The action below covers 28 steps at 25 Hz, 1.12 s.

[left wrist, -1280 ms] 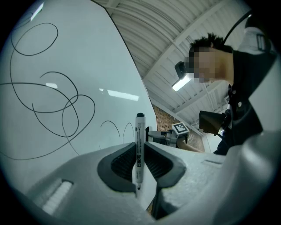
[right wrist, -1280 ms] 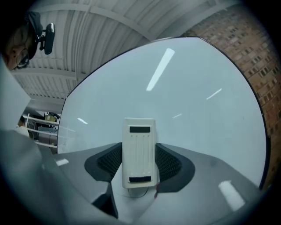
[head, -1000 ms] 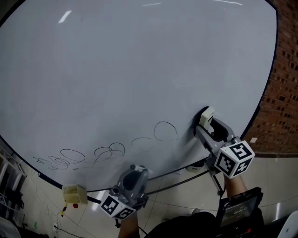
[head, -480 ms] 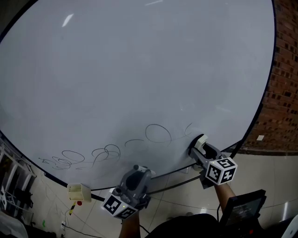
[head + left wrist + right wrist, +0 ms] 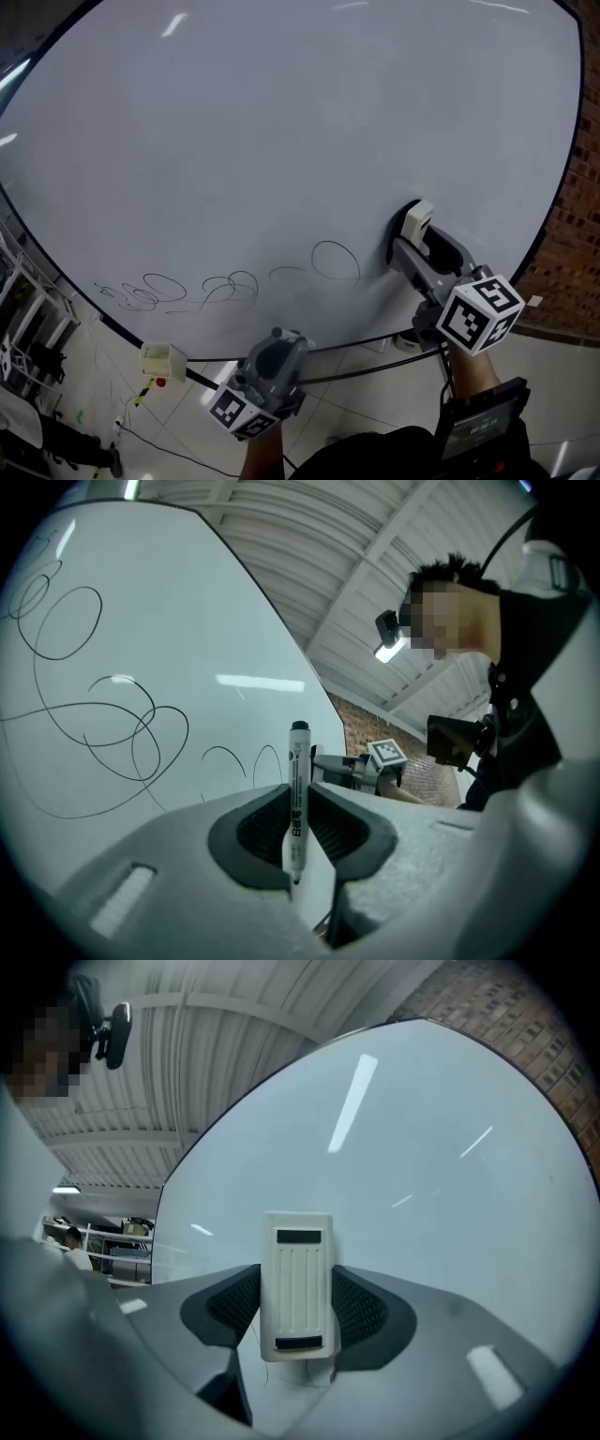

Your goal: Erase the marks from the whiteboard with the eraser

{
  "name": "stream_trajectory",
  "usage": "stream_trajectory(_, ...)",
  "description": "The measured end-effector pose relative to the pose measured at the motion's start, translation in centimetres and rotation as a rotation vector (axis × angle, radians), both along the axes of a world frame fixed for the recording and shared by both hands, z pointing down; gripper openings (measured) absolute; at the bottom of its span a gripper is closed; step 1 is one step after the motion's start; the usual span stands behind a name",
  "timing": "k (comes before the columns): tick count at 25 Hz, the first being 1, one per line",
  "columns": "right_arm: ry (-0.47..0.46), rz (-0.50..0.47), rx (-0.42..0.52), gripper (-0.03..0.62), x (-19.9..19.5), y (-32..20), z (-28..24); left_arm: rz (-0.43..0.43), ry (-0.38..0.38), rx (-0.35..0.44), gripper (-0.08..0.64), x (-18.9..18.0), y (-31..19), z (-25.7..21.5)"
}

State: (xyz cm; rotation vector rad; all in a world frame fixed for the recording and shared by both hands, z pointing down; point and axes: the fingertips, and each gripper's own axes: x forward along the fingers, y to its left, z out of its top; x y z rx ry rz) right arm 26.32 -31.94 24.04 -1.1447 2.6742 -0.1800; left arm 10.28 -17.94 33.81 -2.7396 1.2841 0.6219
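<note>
The whiteboard (image 5: 281,122) fills the head view; black loops and scribbles (image 5: 335,262) run along its lower part, from the left edge to the middle. My right gripper (image 5: 410,230) is shut on a cream eraser (image 5: 415,220) pressed against the board just right of the rightmost loop. In the right gripper view the eraser (image 5: 298,1283) stands upright between the jaws. My left gripper (image 5: 272,349) sits below the board's bottom edge, shut on a white marker (image 5: 298,799) with a black cap. The marks (image 5: 112,714) also show in the left gripper view.
A brick wall (image 5: 577,244) stands right of the board. A small cream box (image 5: 161,359) hangs below the board's lower left edge, with cables and floor tiles beneath. A metal rack (image 5: 19,300) stands at the far left. A person's arms hold both grippers.
My right gripper with the eraser has swept up the board from lower down, back beside the rightmost loop. The short mark right of that loop is gone. The left gripper has stayed put.
</note>
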Motion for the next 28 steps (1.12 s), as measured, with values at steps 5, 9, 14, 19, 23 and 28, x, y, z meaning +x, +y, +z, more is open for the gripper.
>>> stream_trajectory(5, -0.003, -0.006, 0.049, 0.239, 0.5, 0.0, -2.2, -0.045, 0.006, 0.004, 0.058, -0.7, 0.4, 0.1)
stream_trajectory(9, 0.055, -0.03, 0.013, 0.239, -0.3, 0.1, 1.2, -0.055, 0.011, -0.003, 0.058, -0.2, 0.2, 0.0)
stream_trajectory(14, 0.129, -0.084, -0.158, 0.239, -0.8, 0.0, 11.3, -0.069, -0.016, -0.038, 0.058, 0.8, -0.4, 1.0)
stream_trajectory(19, 0.171, -0.099, -0.331, 0.239, -0.6, 0.1, 20.6, -0.067, -0.047, -0.069, 0.058, 1.8, -0.4, 1.2)
stream_trajectory(23, 0.173, -0.089, -0.398, 0.239, 0.3, 0.0, 24.4, -0.053, -0.058, -0.076, 0.058, 2.5, -0.6, 1.4)
stream_trajectory(28, 0.125, -0.074, -0.434, 0.239, 0.3, 0.0, 24.1, -0.026, -0.056, -0.063, 0.058, 1.9, -1.0, 1.3)
